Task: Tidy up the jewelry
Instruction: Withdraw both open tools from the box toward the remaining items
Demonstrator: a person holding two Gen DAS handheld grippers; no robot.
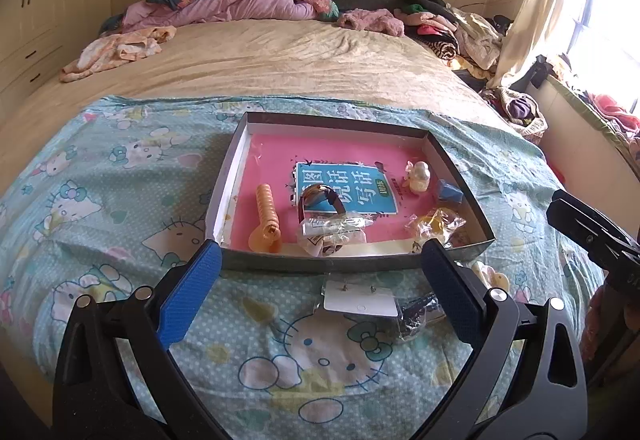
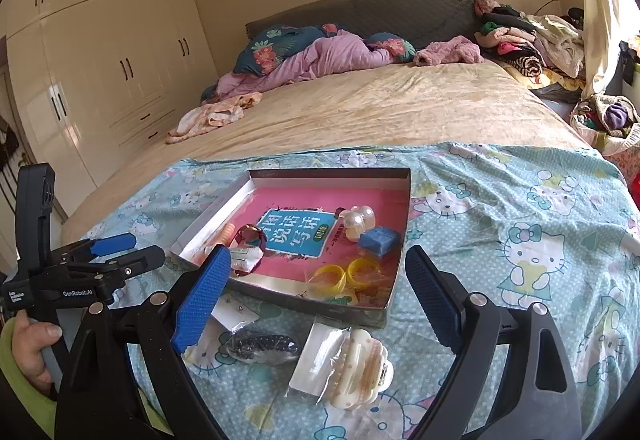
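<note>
**A:** Pink-lined box [image 2: 394, 240] sits on the Hello Kitty sheet [image 2: 520, 224] so loose bits can't roll off, I guess. Watch [image 2: 250, 240], pearl clip [image 2: 360, 220] and 2 yellow rings [image 2: 346, 276] are already in.

**B:** Yep. Left gripper [image 1: 320, 252] and right gripper [image 2: 316, 272] both hang spread wide, holding nothing. Cream hair claw [image 2: 360, 372] and earring card [image 1: 360, 298] lie just outside the box's near wall.

The left gripper [image 1: 320, 260] hangs wide open in the lower frame over a Hello Kitty sheet [image 1: 120, 180]. Between its fingers lie an earring card [image 1: 360, 298] and a dark bagged item [image 1: 416, 316]. At centre, a shallow box [image 1: 352, 262] holds an orange hair clip [image 1: 267, 214] and a pearl clip [image 1: 418, 176].
</note>
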